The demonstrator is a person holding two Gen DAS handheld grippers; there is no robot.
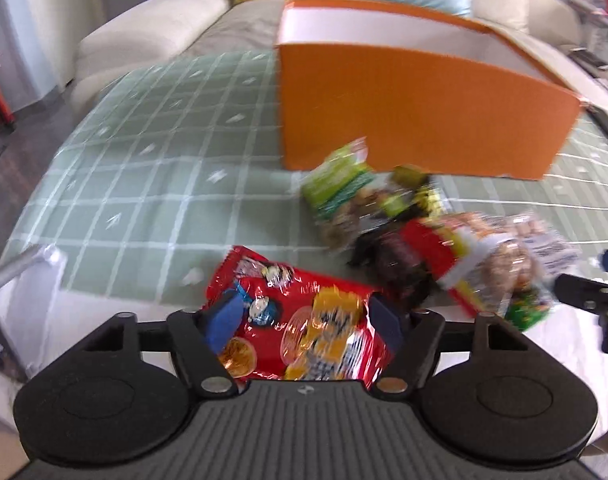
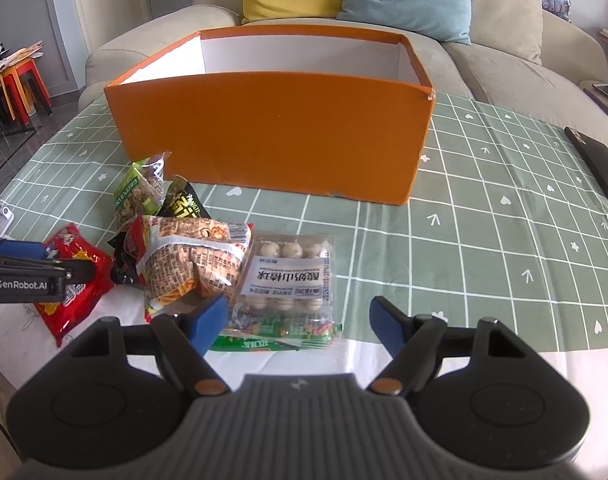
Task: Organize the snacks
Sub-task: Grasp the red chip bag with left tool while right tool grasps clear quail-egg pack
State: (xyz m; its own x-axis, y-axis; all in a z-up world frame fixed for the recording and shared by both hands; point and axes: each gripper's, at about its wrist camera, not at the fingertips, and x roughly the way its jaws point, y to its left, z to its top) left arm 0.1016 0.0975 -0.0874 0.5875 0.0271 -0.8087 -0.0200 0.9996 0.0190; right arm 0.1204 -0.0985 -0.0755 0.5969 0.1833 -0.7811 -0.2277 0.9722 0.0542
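Both hand-held grippers tilt down, left hand-held gripper [image 1: 304, 316] straddling red packet [image 1: 299, 320]

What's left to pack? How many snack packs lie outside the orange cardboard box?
7, before the box: red bag leftmost, green nut pack, black-yellow pack, dark pack, tan printed bag, clear tray, flat green pack nearest. Others may hide underneath.

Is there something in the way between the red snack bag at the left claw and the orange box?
Nothing visible blocks it. The red snack bag lies between the left claw fingers; open tablecloth leads to the orange box. The other snacks lie to the right.
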